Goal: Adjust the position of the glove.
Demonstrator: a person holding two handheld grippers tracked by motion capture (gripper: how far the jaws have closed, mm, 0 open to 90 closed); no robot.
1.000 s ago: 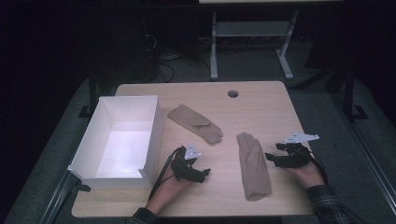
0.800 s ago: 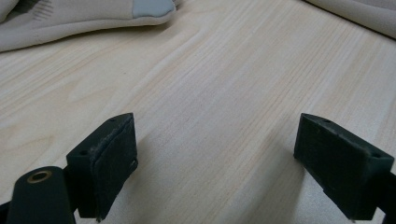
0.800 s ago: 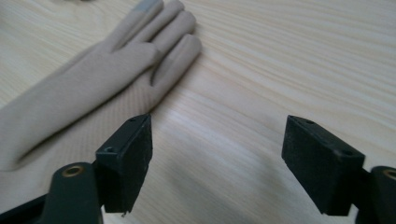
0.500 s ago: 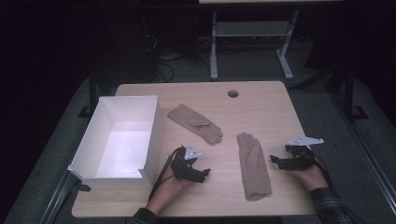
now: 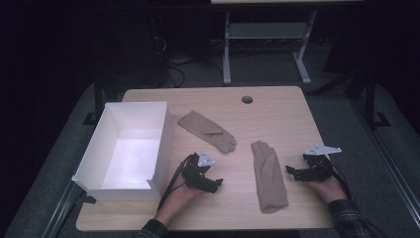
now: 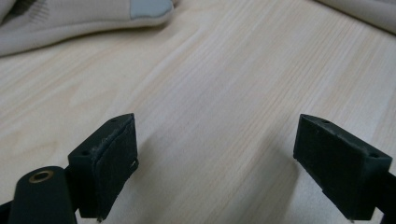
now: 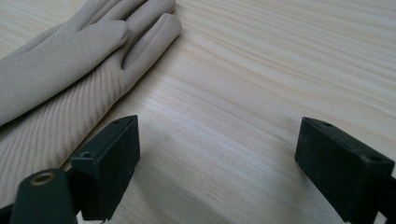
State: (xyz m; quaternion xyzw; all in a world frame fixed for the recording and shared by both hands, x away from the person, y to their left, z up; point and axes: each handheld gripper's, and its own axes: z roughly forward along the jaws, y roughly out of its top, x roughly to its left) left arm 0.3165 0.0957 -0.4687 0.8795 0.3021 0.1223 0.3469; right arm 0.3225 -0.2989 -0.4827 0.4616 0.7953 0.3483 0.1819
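Wooden table (image 5: 277, 106): white box (image 5: 130, 144) at left; two beige gloves, far glove (image 5: 205, 130) and near glove (image 5: 268, 174). Left gripper (image 5: 216, 184) wide open, empty. Right gripper (image 5: 292, 172) just beside near glove, jaws just opened wide, empty.

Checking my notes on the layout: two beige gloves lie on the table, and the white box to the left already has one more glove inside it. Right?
Not quite. The white box holds nothing; the high view shows its bare white floor. Both gloves lie on the table: one glove beside the box, the other glove nearer the right hand-held gripper, whose jaws have just been opening with nothing between them.
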